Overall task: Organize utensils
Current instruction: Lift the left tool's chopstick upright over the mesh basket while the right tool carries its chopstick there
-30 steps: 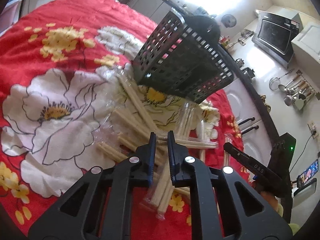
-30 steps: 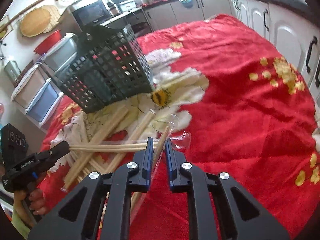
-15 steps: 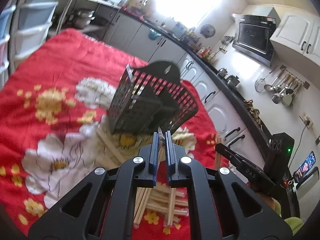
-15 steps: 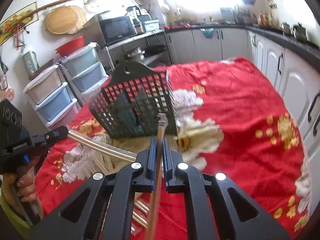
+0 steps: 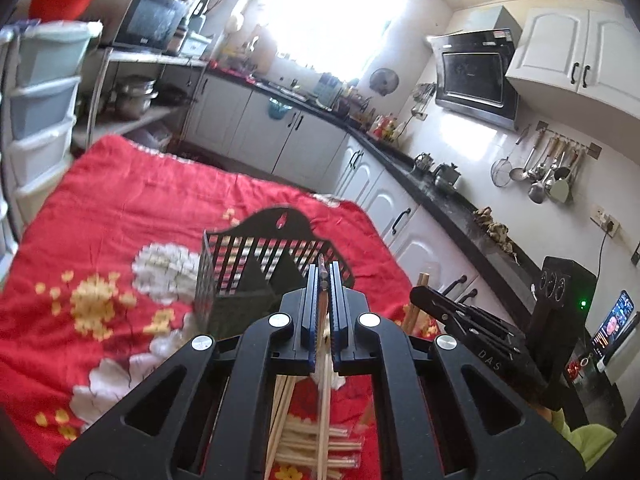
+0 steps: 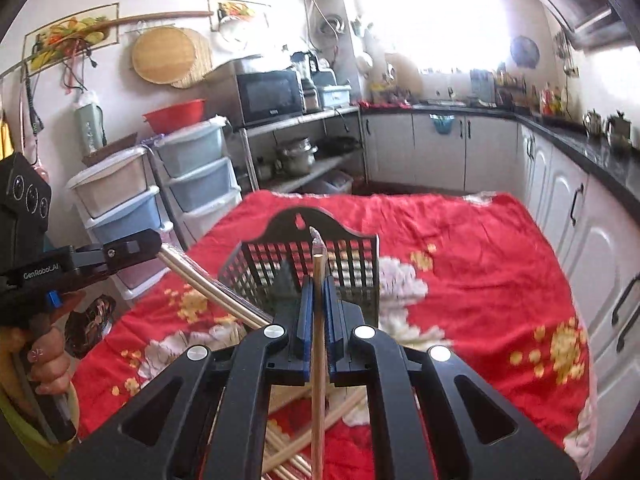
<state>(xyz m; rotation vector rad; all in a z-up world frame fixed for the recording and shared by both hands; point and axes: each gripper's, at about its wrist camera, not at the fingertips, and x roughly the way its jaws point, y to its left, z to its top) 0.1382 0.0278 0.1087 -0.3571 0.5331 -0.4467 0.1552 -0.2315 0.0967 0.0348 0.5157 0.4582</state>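
A black mesh utensil basket (image 5: 248, 264) stands on the red floral cloth (image 5: 120, 216); it also shows in the right wrist view (image 6: 344, 268). My left gripper (image 5: 323, 276) is shut on a wrapped pair of wooden chopsticks (image 5: 323, 400), raised in front of the basket. My right gripper (image 6: 317, 288) is shut on another wrapped chopstick pair (image 6: 318, 360), held upright, tip just before the basket. More wrapped chopsticks (image 5: 320, 446) lie piled on the cloth below the grippers. The left gripper with its chopsticks shows at left in the right wrist view (image 6: 132, 248).
White cabinets and a dark counter (image 5: 440, 200) run along the right of the table. Plastic drawer units (image 6: 192, 184) stand at the left. A phone (image 5: 612, 328) sits at far right. The right gripper shows in the left wrist view (image 5: 460, 316).
Both grippers have risen from the pile on the cloth, each carrying a chopstick pair, and tilted up level with the basket. The basket now appears upright and farther below the cameras.
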